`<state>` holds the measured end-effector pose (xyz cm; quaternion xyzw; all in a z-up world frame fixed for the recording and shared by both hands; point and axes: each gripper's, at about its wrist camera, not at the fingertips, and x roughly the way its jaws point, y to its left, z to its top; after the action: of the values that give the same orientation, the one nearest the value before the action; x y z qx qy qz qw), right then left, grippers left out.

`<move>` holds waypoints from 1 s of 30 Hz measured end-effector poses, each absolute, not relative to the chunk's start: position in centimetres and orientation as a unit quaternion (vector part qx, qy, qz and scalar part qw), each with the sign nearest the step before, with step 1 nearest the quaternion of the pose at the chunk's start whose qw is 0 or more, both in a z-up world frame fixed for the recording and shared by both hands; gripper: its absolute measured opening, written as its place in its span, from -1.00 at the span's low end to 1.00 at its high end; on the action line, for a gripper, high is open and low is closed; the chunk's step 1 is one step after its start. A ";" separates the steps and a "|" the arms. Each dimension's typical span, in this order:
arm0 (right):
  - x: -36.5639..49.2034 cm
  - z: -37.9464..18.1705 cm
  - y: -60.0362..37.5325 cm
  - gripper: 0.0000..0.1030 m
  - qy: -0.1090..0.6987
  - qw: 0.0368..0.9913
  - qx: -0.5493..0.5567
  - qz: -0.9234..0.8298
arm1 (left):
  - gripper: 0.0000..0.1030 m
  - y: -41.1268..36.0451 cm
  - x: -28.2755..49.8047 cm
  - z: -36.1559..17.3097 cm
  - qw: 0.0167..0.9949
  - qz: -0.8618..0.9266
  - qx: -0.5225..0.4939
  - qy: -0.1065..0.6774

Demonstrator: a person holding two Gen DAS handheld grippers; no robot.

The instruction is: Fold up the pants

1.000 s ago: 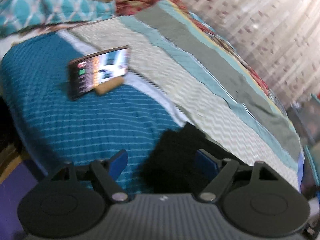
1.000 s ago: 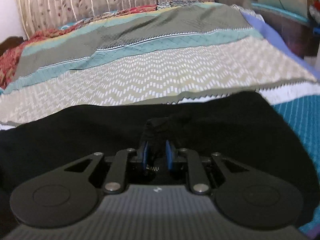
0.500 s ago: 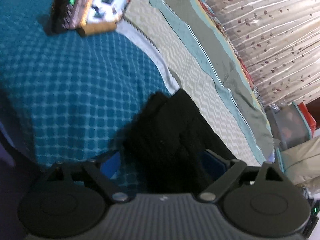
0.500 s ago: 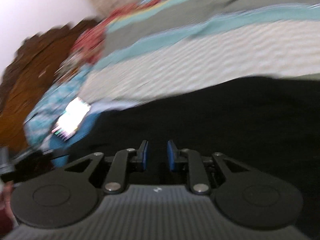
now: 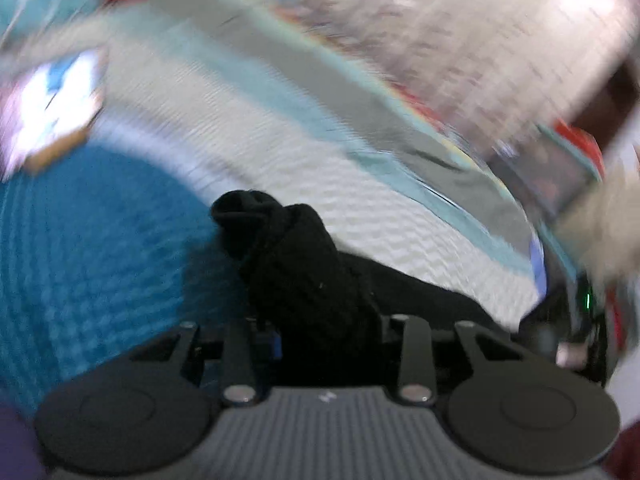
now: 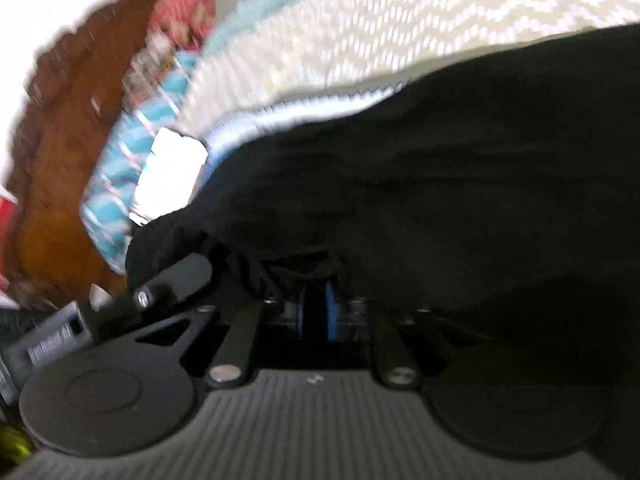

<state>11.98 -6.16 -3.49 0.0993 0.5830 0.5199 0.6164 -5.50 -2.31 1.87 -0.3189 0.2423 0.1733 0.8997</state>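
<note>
The black pants (image 5: 304,264) lie on the bed, and a bunched end of them rises between the fingers of my left gripper (image 5: 320,336). Its jaws are closing on that bunch, and the cloth hides most of the pads. In the right wrist view the pants (image 6: 440,160) spread wide and drape over my right gripper (image 6: 316,308). Its blue pads stand close together with a fold of the cloth between them, still closing slightly. The left gripper (image 6: 160,284) shows at the lower left of that view, reaching into the pants' edge.
A lit phone (image 5: 52,100) leans on a small stand on the teal part of the bedspread (image 5: 100,240); it also shows as the phone (image 6: 172,168) beyond the pants. A wooden headboard (image 6: 60,140) and a patterned curtain (image 5: 480,40) border the bed. Both views are blurred.
My left jaws went from wide apart to closed in on the bunched black cloth. The right gripper swung left with the pants toward the phone and headboard, and the left gripper came into its view.
</note>
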 end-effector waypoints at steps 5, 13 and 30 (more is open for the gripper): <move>14.7 -2.1 -13.8 -0.57 0.537 0.646 0.226 0.494 | -0.36 -8.8 -0.8 3.7 0.941 0.099 -0.169 0.277; 17.3 -2.9 -25.2 -0.10 0.506 0.706 0.332 0.367 | 0.40 -17.4 5.1 1.3 0.925 -0.021 -0.032 0.378; 14.7 -1.4 -21.9 -0.51 0.438 0.745 0.196 0.463 | -0.14 -4.4 -4.1 3.6 0.901 0.125 -0.291 0.298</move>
<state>14.67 -21.91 -1.36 0.1960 0.4380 0.4633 0.7450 -4.07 -4.43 3.60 -0.2907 0.2980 0.1254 0.9006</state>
